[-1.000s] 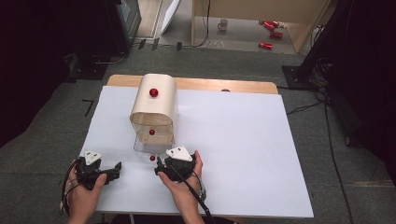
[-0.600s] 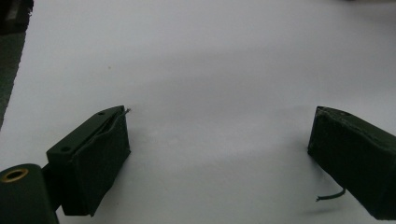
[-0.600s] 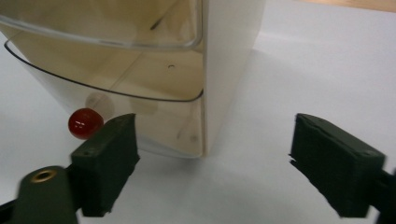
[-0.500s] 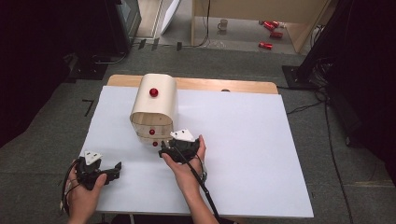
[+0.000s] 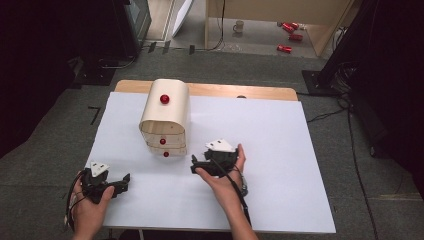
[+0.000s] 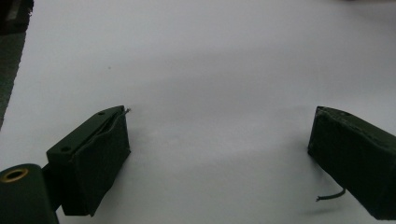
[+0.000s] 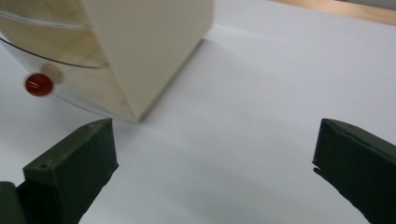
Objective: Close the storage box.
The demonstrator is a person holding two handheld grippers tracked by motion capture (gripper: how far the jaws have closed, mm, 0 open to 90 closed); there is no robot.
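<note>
No writing or label can be read on anything here. The cream drawer cabinet [image 5: 165,116] with red knobs [image 5: 164,99] stands toward the far left of the white table [image 5: 280,150]; the right gripper [image 5: 196,165] lies on the table just to its right, near the front corner, jaws spread wide and empty, pointing left. The left gripper [image 5: 125,181] rests near the table's front left edge, well apart from the cabinet, jaws likewise spread with nothing between them
</note>
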